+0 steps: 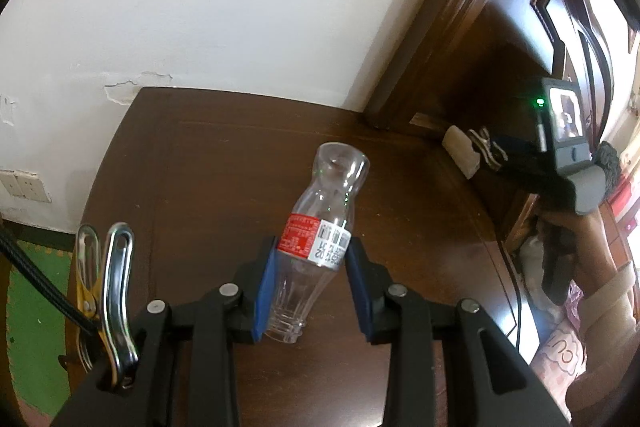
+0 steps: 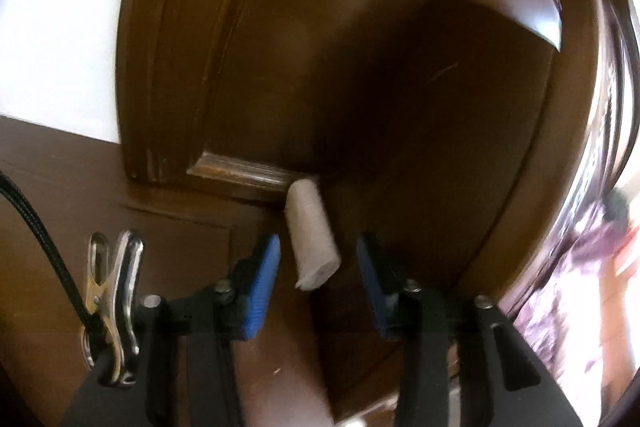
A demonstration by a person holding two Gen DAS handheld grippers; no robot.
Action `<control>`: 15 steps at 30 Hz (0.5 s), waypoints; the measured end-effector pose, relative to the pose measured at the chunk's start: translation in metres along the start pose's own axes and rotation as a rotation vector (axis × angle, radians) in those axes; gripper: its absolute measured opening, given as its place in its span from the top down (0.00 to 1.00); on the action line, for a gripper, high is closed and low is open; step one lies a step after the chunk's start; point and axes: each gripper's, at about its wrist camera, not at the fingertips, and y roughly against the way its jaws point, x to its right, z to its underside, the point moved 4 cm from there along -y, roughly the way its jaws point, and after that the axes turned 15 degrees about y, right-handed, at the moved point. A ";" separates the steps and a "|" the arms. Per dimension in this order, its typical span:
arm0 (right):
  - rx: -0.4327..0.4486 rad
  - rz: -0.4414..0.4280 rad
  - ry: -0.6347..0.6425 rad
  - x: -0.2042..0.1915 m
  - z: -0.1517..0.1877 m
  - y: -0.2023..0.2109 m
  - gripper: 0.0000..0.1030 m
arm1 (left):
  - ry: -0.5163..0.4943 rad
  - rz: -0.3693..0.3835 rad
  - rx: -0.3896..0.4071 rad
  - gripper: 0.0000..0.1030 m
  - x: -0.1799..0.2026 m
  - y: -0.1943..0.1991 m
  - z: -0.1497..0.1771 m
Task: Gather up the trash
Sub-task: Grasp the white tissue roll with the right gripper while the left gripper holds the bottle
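Note:
A clear plastic bottle [image 1: 320,223] with a red and white label lies between the blue pads of my left gripper [image 1: 314,247], which is shut on it, neck toward the camera, above the dark wooden bedside table [image 1: 200,167]. A white roll of crumpled paper [image 2: 310,235] lies on the tabletop by the foot of the headboard. My right gripper [image 2: 318,247] stands open around it, with a gap on each side of the paper. In the left wrist view, that paper [image 1: 460,149] and the right gripper [image 1: 490,149] show at the table's right edge.
A dark carved wooden headboard [image 1: 480,47] rises behind the table on the right. The white wall [image 1: 200,7] with a socket [image 1: 24,185] stands behind. A green floor mat [image 1: 32,287] lies to the left. A person's forearm [image 1: 600,267] holds the right gripper.

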 end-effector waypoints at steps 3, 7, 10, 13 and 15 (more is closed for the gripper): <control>-0.023 0.031 0.019 -0.005 -0.004 -0.009 0.62 | -0.001 0.001 -0.008 0.66 0.000 -0.001 0.001; -0.070 0.074 0.072 -0.016 -0.001 -0.022 0.62 | -0.001 0.001 -0.010 0.66 0.000 -0.003 0.001; -0.109 0.103 0.113 -0.023 0.001 -0.031 0.62 | -0.006 0.001 -0.014 0.66 0.002 -0.004 0.001; -0.155 0.107 0.111 -0.026 0.005 -0.042 0.78 | -0.011 0.004 -0.017 0.66 0.003 -0.006 0.002; -0.171 0.094 0.074 -0.021 0.013 -0.047 0.91 | -0.009 0.004 -0.017 0.66 0.002 -0.006 0.002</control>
